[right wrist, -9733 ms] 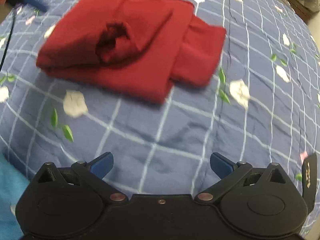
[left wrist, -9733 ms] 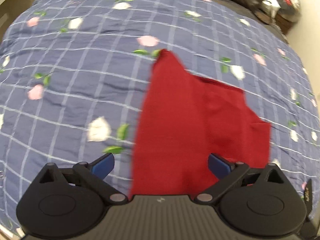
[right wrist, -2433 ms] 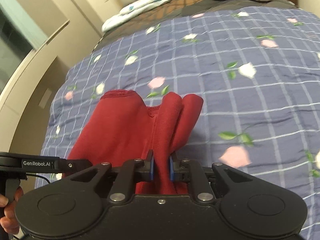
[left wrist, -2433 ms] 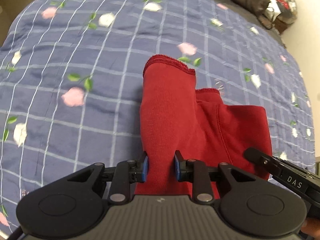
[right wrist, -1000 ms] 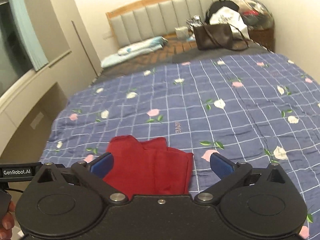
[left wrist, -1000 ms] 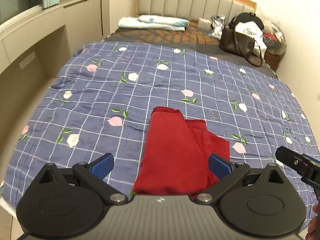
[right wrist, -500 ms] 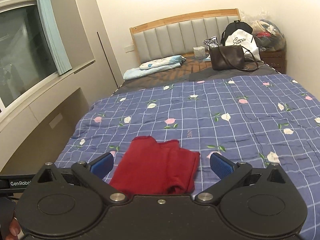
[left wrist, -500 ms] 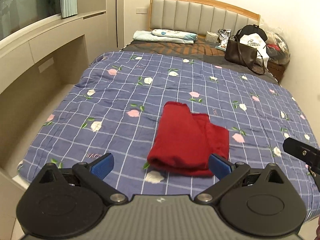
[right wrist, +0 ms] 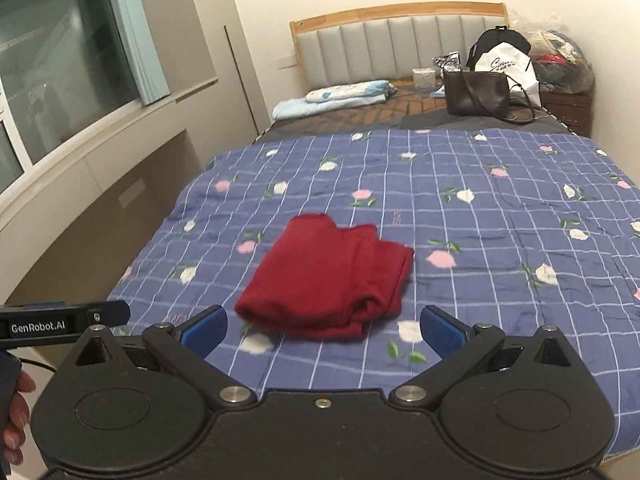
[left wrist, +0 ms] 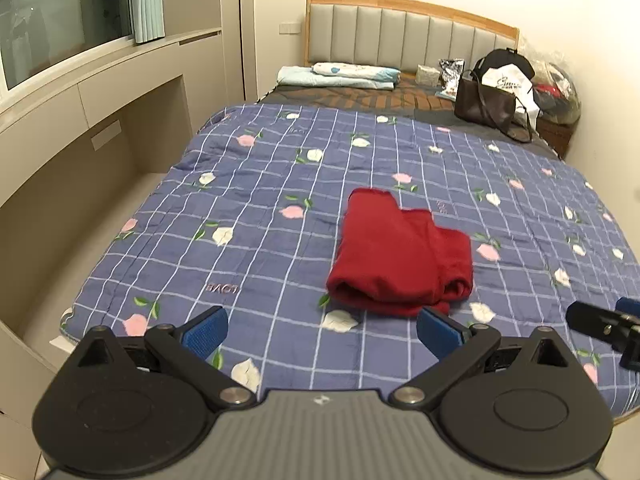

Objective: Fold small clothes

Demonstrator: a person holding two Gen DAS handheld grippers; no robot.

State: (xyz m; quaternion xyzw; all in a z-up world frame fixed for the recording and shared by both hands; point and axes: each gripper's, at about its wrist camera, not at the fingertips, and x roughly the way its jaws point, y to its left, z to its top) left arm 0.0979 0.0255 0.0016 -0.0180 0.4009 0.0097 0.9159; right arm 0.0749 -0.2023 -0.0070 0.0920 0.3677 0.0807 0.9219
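A dark red garment point(left wrist: 396, 252) lies folded into a compact bundle on the blue checked floral bedspread point(left wrist: 248, 216), with its thick folded edge toward me. In the right wrist view the same red garment point(right wrist: 332, 280) sits just ahead on the bedspread point(right wrist: 480, 216). My left gripper point(left wrist: 322, 330) is open, held back from the bundle and above the bed's near edge, with nothing between its blue pads. My right gripper point(right wrist: 322, 330) is also open and empty, equally drawn back. The right gripper's tip point(left wrist: 600, 326) shows at the left view's right edge.
A padded headboard point(left wrist: 408, 28), folded light blue bedding point(left wrist: 340, 74), a brown handbag point(left wrist: 484, 106) and piled bags point(left wrist: 552, 92) are at the bed's far end. A beige built-in ledge point(left wrist: 80, 112) and window run along the left. A hand point(right wrist: 14, 412) holds the left gripper's handle.
Both grippers let go of the red garment, opened, and pulled back and up from it. The folded bundle now lies by itself and looks smaller and farther off.
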